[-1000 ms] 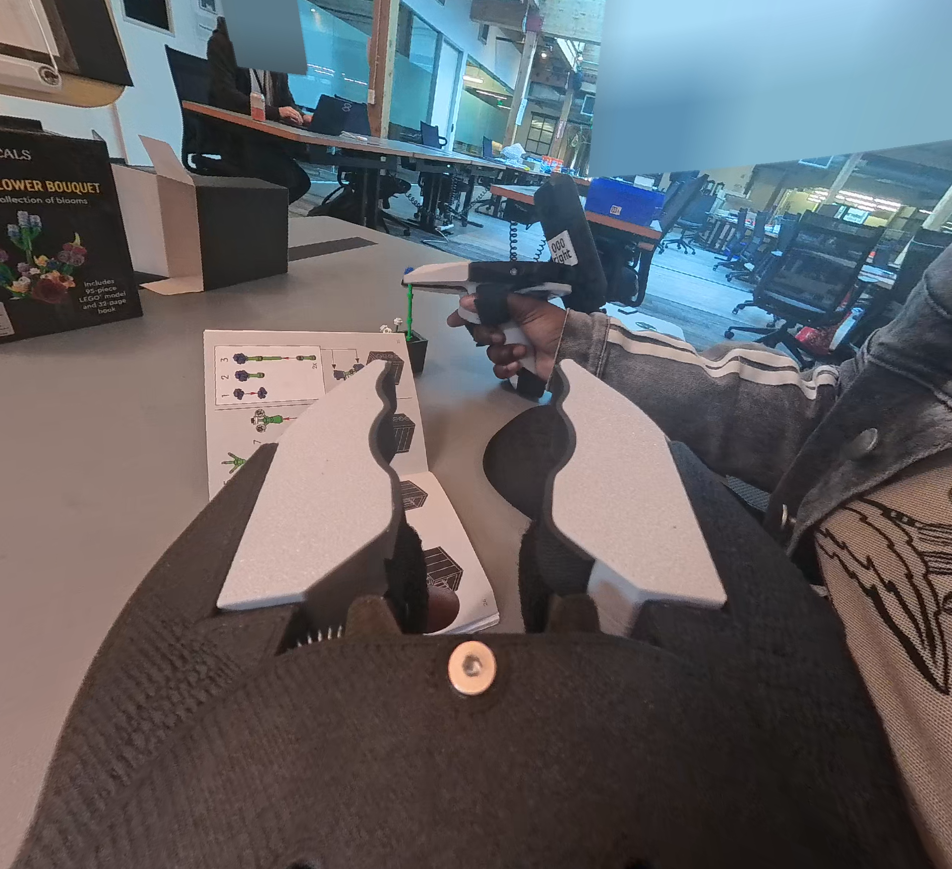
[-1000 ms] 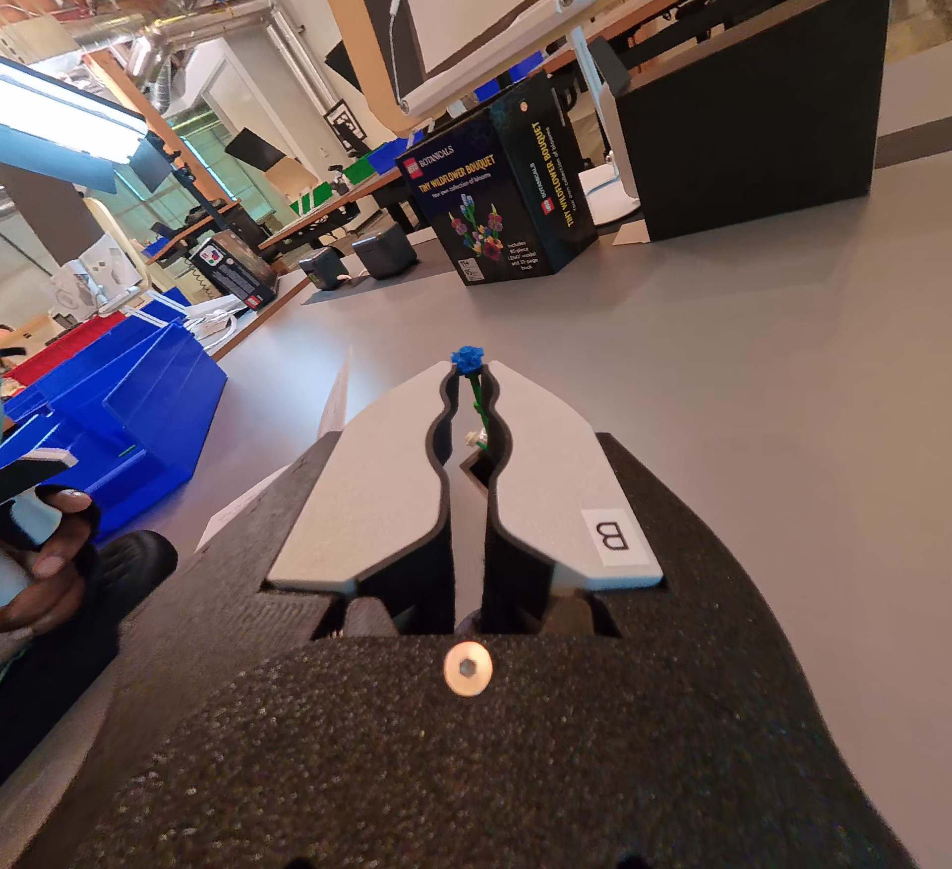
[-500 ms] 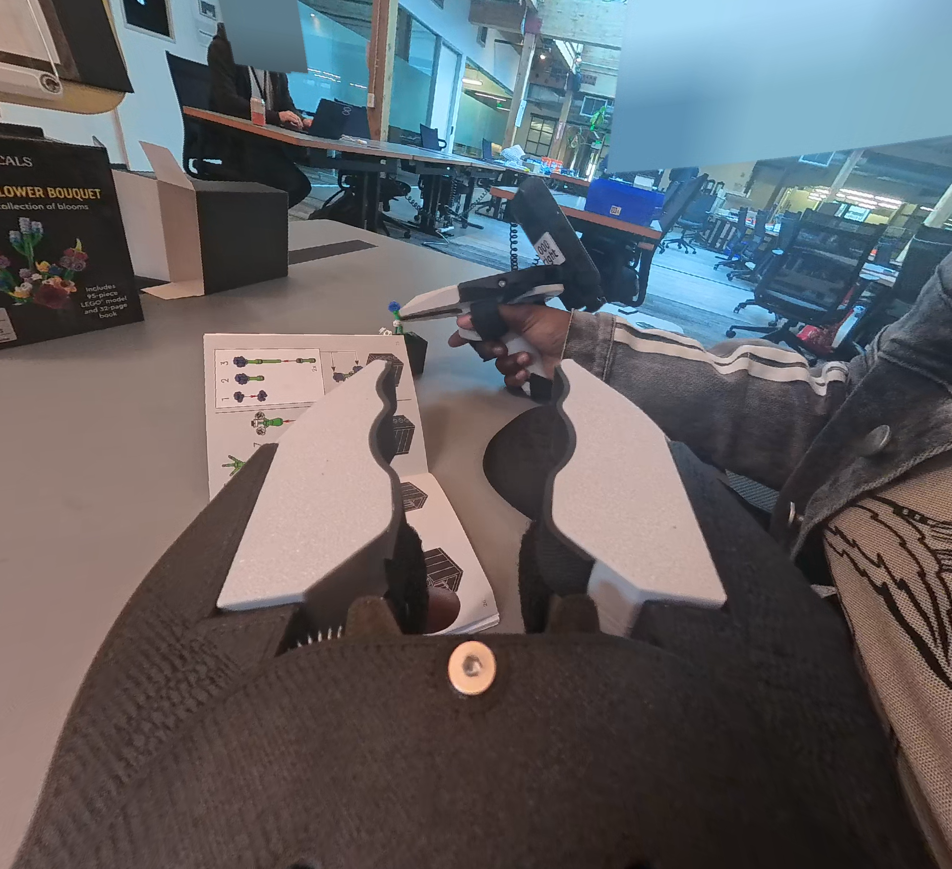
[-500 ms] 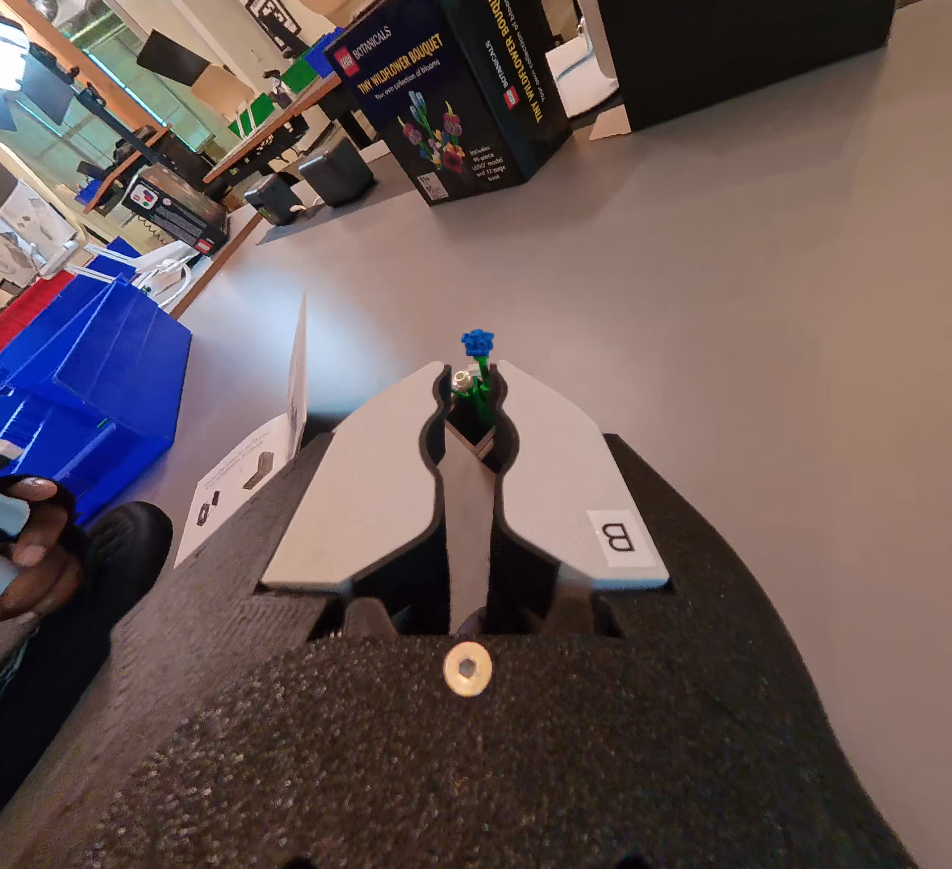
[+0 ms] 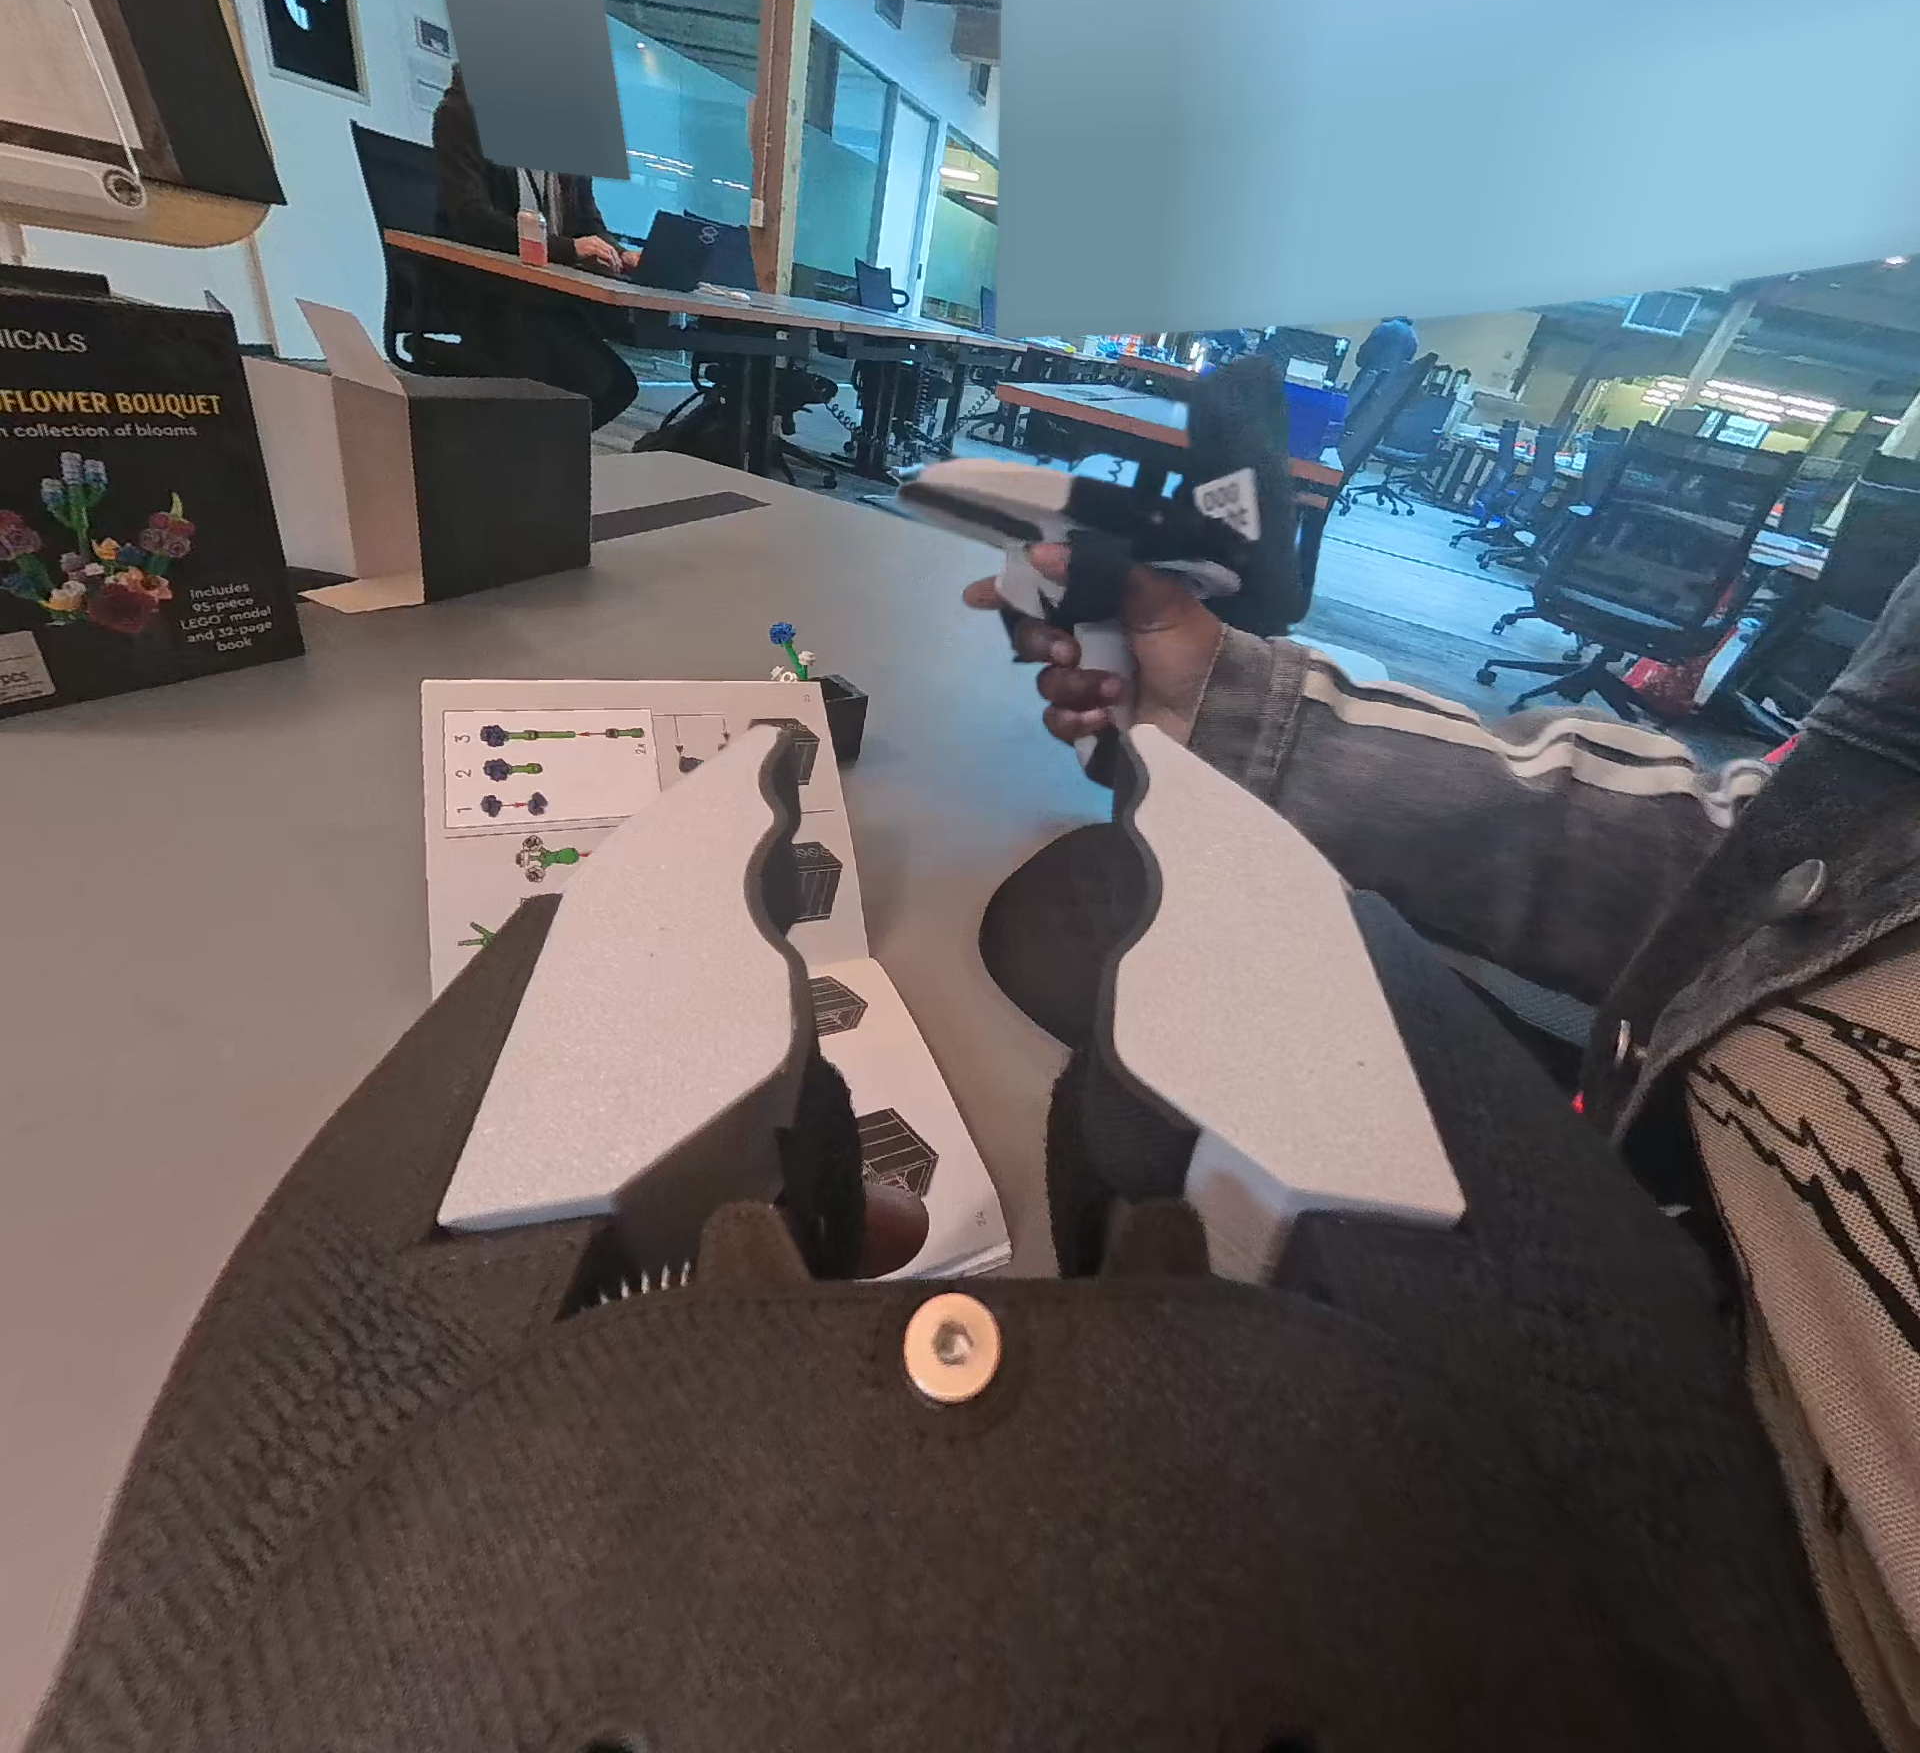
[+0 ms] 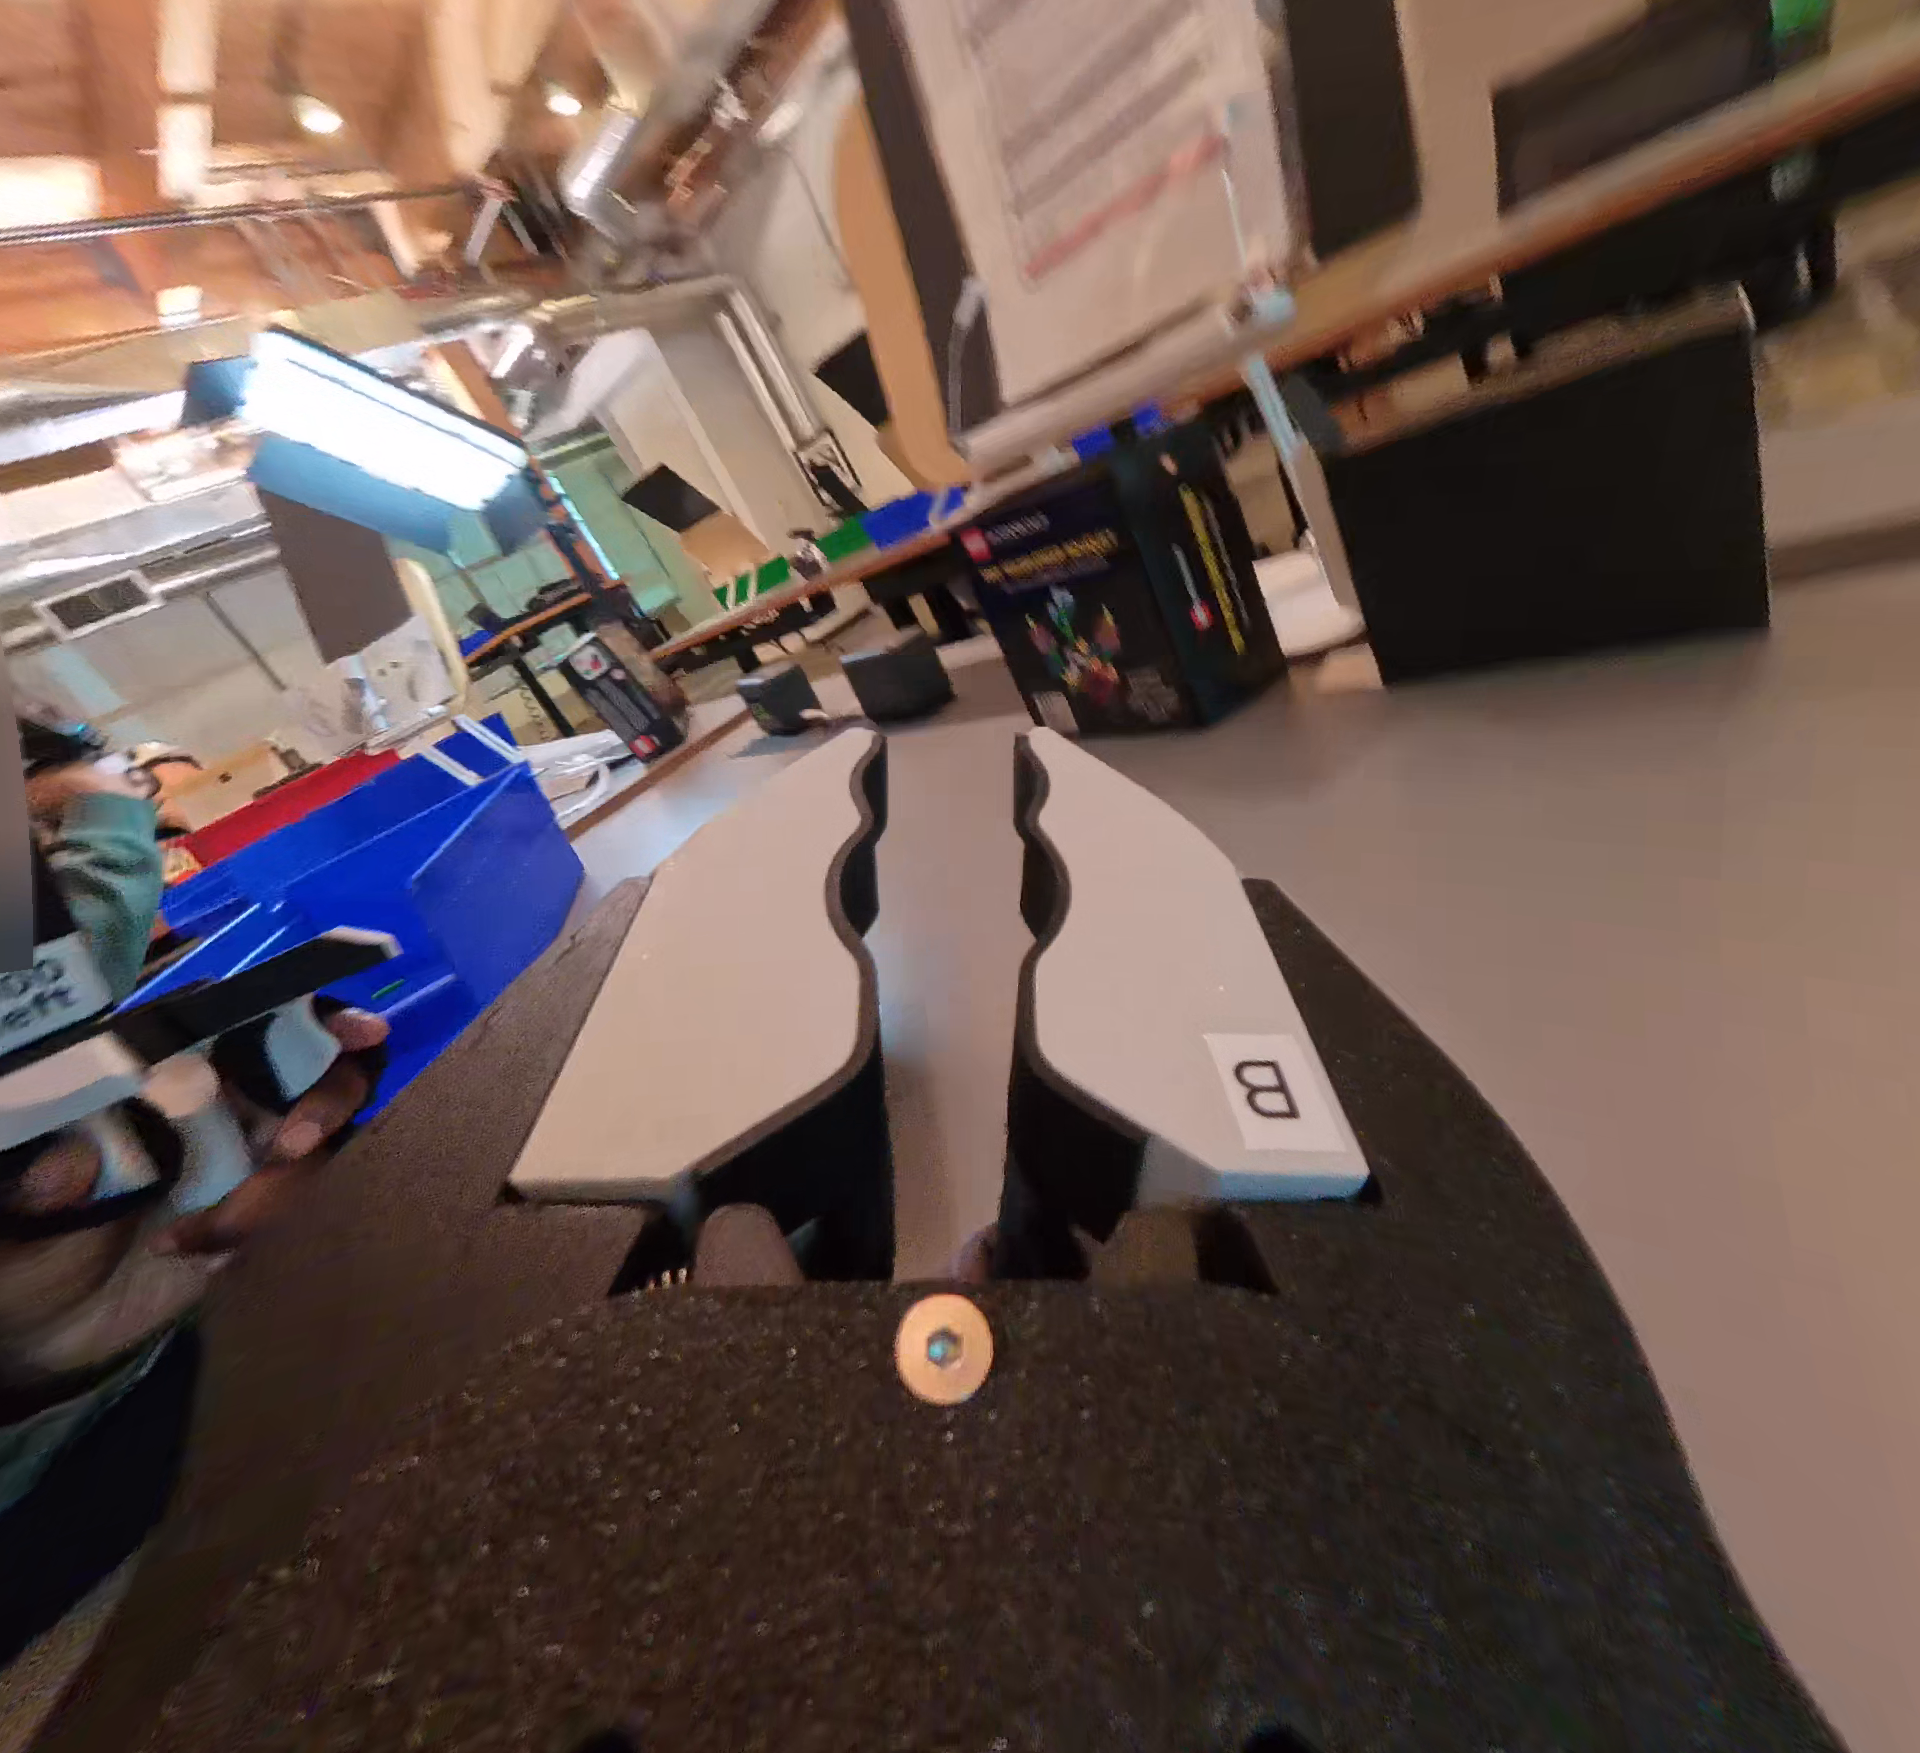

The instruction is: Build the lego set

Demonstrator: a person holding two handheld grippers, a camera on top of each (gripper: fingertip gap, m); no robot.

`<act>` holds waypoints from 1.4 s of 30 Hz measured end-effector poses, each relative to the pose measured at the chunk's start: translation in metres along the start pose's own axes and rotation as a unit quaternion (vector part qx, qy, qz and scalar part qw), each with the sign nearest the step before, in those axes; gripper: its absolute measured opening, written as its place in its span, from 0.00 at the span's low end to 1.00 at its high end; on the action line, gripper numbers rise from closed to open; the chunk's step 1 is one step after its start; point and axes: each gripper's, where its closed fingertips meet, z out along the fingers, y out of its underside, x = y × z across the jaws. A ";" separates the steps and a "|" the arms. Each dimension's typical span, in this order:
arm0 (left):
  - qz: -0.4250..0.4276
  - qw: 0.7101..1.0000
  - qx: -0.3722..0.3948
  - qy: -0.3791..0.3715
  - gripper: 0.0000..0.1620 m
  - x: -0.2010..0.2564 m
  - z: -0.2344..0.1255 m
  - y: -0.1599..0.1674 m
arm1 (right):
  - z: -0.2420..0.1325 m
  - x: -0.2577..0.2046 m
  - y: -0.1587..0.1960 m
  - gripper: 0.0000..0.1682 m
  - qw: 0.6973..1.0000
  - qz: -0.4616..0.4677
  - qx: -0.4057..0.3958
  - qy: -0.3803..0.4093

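A small black lego pot [image 5: 844, 704] stands on the grey table just past the open instruction booklet [image 5: 623, 778]. A green stem with a blue flower [image 5: 787, 643] stands in the pot. My left gripper [image 5: 951, 747] is open and empty, held low over the booklet's near end. My right gripper [image 6: 948, 747] is open and empty. In the left wrist view it [image 5: 920, 490] is raised up and to the right of the pot, clear of the flower. The pot does not show in the right wrist view, which is blurred.
The dark lego set box [image 5: 125, 508] stands at the left [image 6: 1122, 633], with an open black and white carton [image 5: 457, 477] behind it. Blue bins [image 6: 374, 882] sit on the far left in the right wrist view. A person's sleeve [image 5: 1455, 830] crosses the right. The tips of one gripper are about 20 centimetres away from the tips of the other.
My right gripper lowered the blue flower stem into the pot, opened, and lifted away up and to the right. The flower now stands in the pot. My left gripper has not moved.
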 end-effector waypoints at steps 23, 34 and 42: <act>0.155 0.984 0.045 -0.081 0.06 0.007 -0.031 -0.041 | -0.016 -0.103 -0.010 0.03 0.968 -0.239 0.010 -0.072; 0.148 0.961 0.016 -0.233 0.01 -0.019 -0.144 -0.066 | -0.010 -0.144 0.009 0.00 0.955 -0.256 -0.013 -0.149; 0.191 0.892 -0.106 -0.395 0.41 -0.055 -0.259 -0.093 | 0.010 -0.143 0.028 0.28 0.959 -0.243 -0.015 -0.143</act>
